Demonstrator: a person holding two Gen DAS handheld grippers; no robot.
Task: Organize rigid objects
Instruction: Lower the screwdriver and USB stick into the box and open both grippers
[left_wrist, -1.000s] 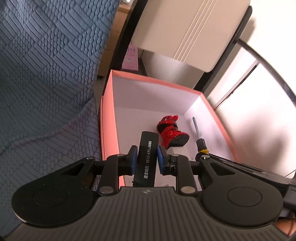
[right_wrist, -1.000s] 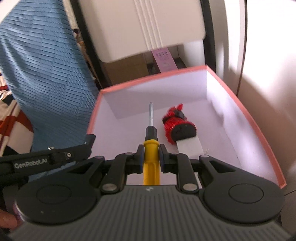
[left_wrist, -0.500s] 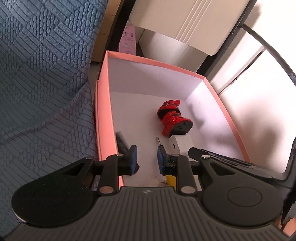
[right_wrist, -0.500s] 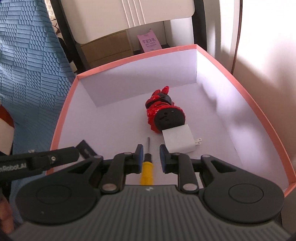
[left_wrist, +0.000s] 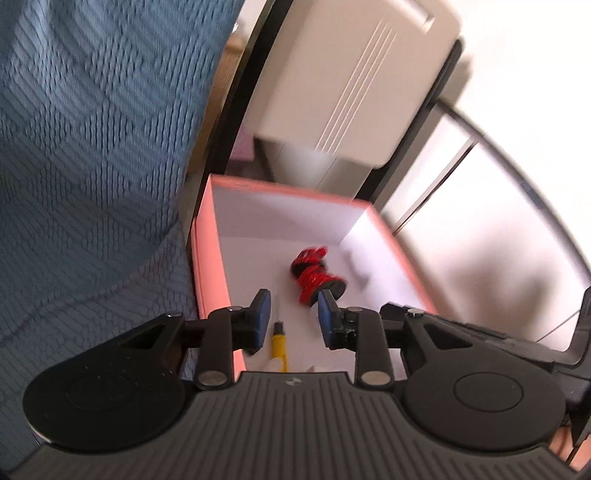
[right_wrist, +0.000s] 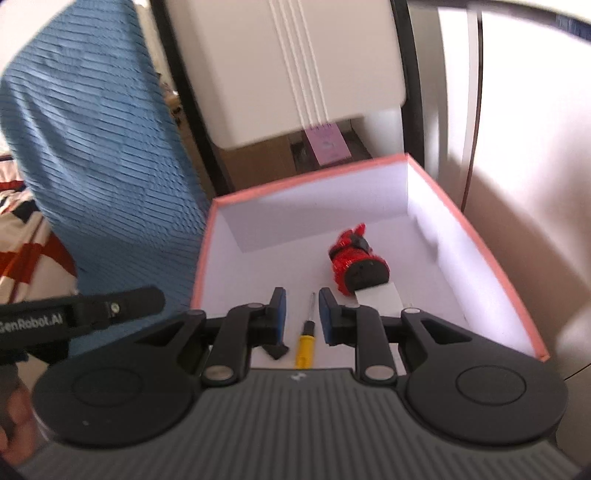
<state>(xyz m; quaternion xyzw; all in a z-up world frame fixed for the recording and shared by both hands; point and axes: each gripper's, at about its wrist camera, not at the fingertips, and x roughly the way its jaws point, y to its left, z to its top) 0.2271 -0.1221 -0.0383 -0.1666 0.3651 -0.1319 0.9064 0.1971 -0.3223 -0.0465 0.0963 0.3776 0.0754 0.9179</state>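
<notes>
My left tool (left_wrist: 291, 314) points downward, its jaws opening with nothing gripped. My right tool (right_wrist: 298, 312) tilts downward too, jaws apart, holding nothing.

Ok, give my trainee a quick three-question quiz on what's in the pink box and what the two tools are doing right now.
1. True or false: the yellow-handled screwdriver lies on the floor of the pink cardboard box.
2. Which object touches the white charger block? A) the red toy figure B) the screwdriver
3. Fill in: neither the left tool nor the right tool holds ____.

Key: 1 true; 2 A; 3 anything.
</notes>
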